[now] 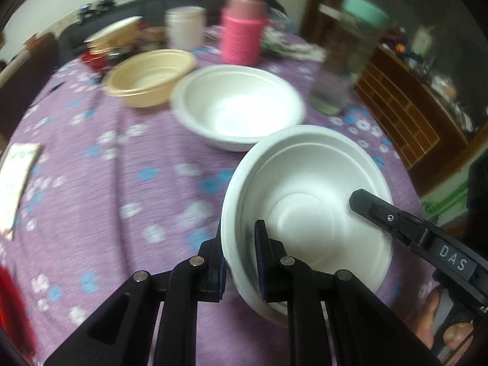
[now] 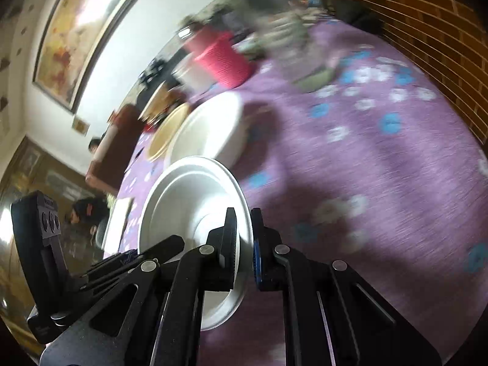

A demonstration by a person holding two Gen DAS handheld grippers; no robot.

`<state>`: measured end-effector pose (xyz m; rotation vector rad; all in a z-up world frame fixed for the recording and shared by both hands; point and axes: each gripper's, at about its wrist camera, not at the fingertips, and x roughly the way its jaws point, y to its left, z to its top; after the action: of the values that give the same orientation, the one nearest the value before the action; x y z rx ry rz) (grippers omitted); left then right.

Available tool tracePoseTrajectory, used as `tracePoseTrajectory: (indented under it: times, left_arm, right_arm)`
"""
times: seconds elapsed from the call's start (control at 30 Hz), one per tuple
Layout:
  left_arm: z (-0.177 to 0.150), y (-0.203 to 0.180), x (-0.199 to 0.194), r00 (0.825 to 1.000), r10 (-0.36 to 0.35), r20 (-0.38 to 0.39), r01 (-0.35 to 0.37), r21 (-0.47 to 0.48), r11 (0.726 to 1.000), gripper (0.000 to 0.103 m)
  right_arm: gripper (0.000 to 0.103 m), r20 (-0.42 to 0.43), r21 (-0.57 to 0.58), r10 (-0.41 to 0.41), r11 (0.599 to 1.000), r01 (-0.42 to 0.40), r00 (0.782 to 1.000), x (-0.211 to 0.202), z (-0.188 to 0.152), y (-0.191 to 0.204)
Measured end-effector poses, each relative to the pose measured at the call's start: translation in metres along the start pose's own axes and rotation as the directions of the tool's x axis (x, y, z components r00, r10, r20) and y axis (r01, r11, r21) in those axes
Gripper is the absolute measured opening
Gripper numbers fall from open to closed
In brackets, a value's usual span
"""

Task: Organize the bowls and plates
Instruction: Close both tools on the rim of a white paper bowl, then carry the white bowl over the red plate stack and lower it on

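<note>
Clamping white bowl (image 1: 308, 201) rim: left tool (image 1: 241, 238), right tool (image 2: 244, 231)

White wall (image 2: 27, 70), framed painting (image 2: 82, 33), wooden cabinet (image 1: 405, 113).

White bowl (image 1: 308, 201) (purple tablecloth (image 1: 122, 164), blue-white flowers)

Left gripper (image 1: 239, 262) clamps white bowl (image 1: 308, 210).
</note>
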<state>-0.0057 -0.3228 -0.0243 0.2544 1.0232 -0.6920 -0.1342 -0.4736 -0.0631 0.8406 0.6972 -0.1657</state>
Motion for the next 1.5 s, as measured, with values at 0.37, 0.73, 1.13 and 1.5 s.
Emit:
tracePoseTrajectory:
  times: [0.37, 0.73, 1.13, 1.5]
  left_arm:
    - [-0.05, 0.102, -0.072, 0.986, 0.108, 0.126, -0.086, -0.164, 0.983, 0.015]
    - [-0.089, 0.178, -0.12, 0.956, 0.218, 0.198, -0.157, -0.284, 0.946, 0.015]
    - [-0.11, 0.223, -0.136, 0.939, 0.277, 0.202, -0.189, -0.367, 0.911, 0.015]
    - [-0.129, 0.267, -0.158, 0.913, 0.358, 0.194, -0.244, -0.443, 0.863, 0.015]
  right_arm:
    - [0.008, -0.072, -0.218, 0.052, 0.974, -0.067, 0.996, 0.036, -0.043, 0.131]
    - [0.009, -0.162, -0.338, 0.091, 0.931, -0.142, 0.983, 0.075, -0.079, 0.214]
    - [0.009, -0.213, -0.404, 0.099, 0.897, -0.18, 0.972, 0.098, -0.1, 0.263]
    - [0.009, -0.264, -0.469, 0.115, 0.852, -0.231, 0.958, 0.118, -0.125, 0.317]
